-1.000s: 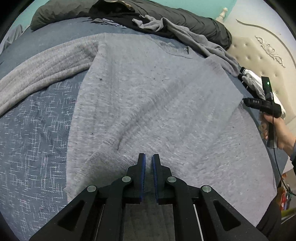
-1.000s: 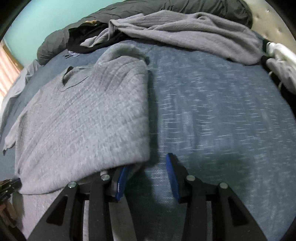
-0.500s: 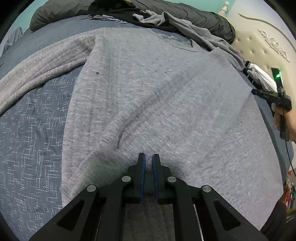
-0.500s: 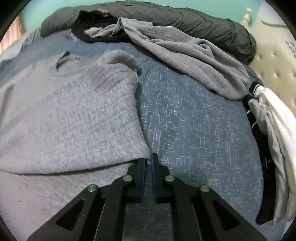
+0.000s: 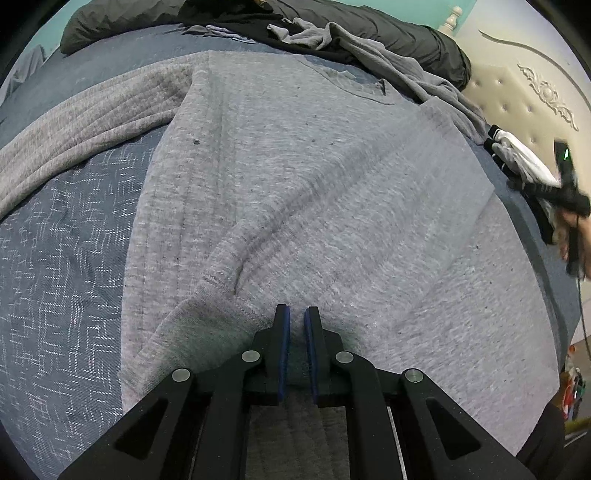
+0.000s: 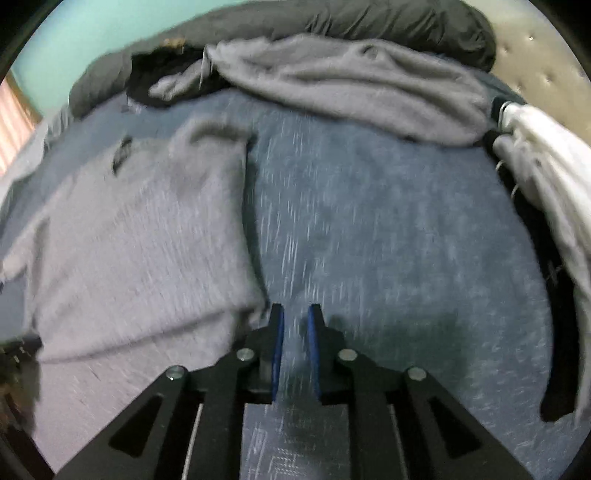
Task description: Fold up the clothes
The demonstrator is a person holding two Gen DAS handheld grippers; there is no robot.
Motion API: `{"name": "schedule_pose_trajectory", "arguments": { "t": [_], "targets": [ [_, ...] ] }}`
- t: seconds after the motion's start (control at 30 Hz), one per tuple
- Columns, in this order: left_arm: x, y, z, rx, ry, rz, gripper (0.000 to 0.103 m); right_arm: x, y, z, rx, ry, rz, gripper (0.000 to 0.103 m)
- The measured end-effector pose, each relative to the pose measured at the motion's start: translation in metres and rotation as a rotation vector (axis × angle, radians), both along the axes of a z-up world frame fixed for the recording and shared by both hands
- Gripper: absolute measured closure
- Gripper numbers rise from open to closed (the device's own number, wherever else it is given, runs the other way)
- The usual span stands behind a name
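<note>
Two views: left gripper (image 5: 296, 314) clamped on grey sweater (image 5: 314, 177); right gripper (image 6: 295, 314) newly parted, empty.

A sweater (image 5: 314, 177) lies spread on the bed (image 5: 62, 258), its right side folded over the body, one sleeve (image 5: 85, 122) stretched out to the left. Behind it, along the far edge of the bed, lie a duvet (image 6: 369, 22) and a heap of clothes (image 6: 351, 85). More clothes (image 6: 546, 184) lie at the bed's right edge, before the headboard (image 5: 517, 107).
</note>
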State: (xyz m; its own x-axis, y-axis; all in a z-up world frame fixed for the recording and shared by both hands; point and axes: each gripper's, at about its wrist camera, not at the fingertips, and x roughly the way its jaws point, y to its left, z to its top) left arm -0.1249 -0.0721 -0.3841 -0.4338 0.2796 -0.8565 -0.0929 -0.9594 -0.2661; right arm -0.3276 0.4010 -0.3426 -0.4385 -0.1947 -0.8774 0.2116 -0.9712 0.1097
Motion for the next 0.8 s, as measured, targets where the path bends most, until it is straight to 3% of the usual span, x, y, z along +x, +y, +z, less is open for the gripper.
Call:
{"name": "schedule_pose_trajectory", "arguments": {
  "t": [0.1,0.13,0.2,0.4,0.67,0.8],
  "targets": [
    [-0.001,0.001,0.0,-0.004,-0.001,0.002,0.093,-0.02,-0.009,0.023,-0.087,0.034,-0.039,0.056],
    [-0.001,0.001,0.0,-0.007,-0.001,0.002,0.093,-0.029,-0.015,0.029,-0.124,0.039,-0.046,0.053],
    [-0.003,0.001,0.0,-0.008,0.0,0.001,0.093,-0.046,-0.03,0.035,-0.162,0.023,-0.056,0.053],
    [-0.004,-0.002,-0.001,0.004,0.0,-0.002,0.093,-0.101,-0.083,0.036,-0.151,-0.038,-0.085,0.052],
    [-0.006,-0.002,-0.001,-0.001,-0.009,-0.011,0.092,-0.158,-0.104,0.012,-0.127,-0.163,-0.169,0.052],
    [-0.004,-0.003,-0.001,0.009,-0.011,-0.006,0.091,-0.173,-0.124,0.0,0.018,-0.197,-0.158,0.052]
  ]
}}
